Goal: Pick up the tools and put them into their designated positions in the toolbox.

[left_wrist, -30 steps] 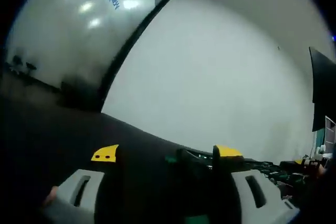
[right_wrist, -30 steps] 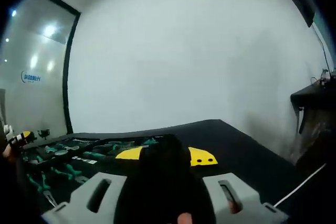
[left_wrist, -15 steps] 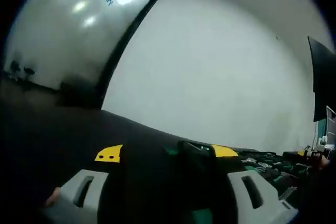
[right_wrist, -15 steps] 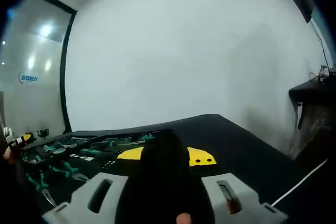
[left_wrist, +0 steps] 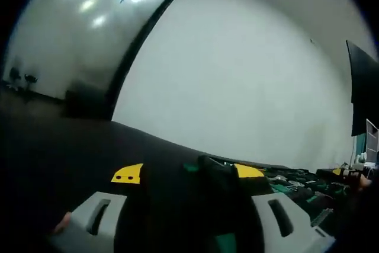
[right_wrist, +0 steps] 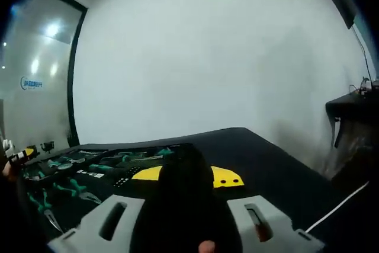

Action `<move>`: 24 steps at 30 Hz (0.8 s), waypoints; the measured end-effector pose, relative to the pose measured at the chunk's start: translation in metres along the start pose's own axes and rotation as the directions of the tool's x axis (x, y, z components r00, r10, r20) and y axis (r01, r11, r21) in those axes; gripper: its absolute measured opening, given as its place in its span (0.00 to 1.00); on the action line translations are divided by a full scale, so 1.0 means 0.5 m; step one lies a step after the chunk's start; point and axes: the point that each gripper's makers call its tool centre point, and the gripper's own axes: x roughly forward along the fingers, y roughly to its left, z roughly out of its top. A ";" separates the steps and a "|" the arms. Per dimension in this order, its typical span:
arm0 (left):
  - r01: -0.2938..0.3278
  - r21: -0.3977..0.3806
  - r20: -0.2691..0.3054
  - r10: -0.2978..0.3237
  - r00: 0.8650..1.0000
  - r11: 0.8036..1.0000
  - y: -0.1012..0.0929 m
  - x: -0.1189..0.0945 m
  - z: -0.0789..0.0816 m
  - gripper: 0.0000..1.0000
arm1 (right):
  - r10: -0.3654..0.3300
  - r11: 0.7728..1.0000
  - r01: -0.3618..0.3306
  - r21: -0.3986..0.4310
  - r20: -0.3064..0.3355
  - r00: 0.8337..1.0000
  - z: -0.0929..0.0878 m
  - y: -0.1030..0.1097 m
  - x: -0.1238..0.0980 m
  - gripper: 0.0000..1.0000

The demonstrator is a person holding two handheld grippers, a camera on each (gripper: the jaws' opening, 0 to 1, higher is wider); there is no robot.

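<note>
In the left gripper view, my left gripper (left_wrist: 188,173) has its yellow-tipped jaws against a bulky black tool with green trim (left_wrist: 204,202) that fills the gap between them. In the right gripper view, my right gripper (right_wrist: 187,175) is shut on a rounded black tool handle (right_wrist: 182,197). The open toolbox (right_wrist: 127,177) lies on the black table, its dark tray holding several green-handled tools (right_wrist: 71,170). In the left gripper view, the same toolbox tray with its tools (left_wrist: 296,183) appears low on the right.
The black table (right_wrist: 260,164) runs to a plain white wall (right_wrist: 195,57). A glass partition with a dark frame (left_wrist: 142,39) stands on the left. A dark shelf (right_wrist: 349,111) juts out at the right, and a white cable (right_wrist: 334,205) lies near it.
The left gripper's yellow tips have drawn closer together around the black tool. The left gripper view has shifted slightly. The right gripper and its tool look unchanged.
</note>
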 end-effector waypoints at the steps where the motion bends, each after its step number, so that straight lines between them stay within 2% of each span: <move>1: 0.000 0.006 -0.004 0.000 1.000 1.000 0.000 0.000 -0.002 0.58 | 0.000 1.000 0.000 -0.001 -0.002 1.000 -0.001 0.001 -0.001 0.27; 12: -0.003 0.027 -0.017 0.004 1.000 1.000 0.010 0.005 -0.006 0.56 | -0.016 1.000 0.016 0.000 -0.011 1.000 -0.005 -0.007 -0.004 0.26; 24: -0.006 0.041 -0.032 0.007 0.999 0.999 0.000 0.005 -0.013 0.54 | -0.015 1.000 0.015 -0.007 -0.017 1.000 -0.010 -0.005 0.000 0.26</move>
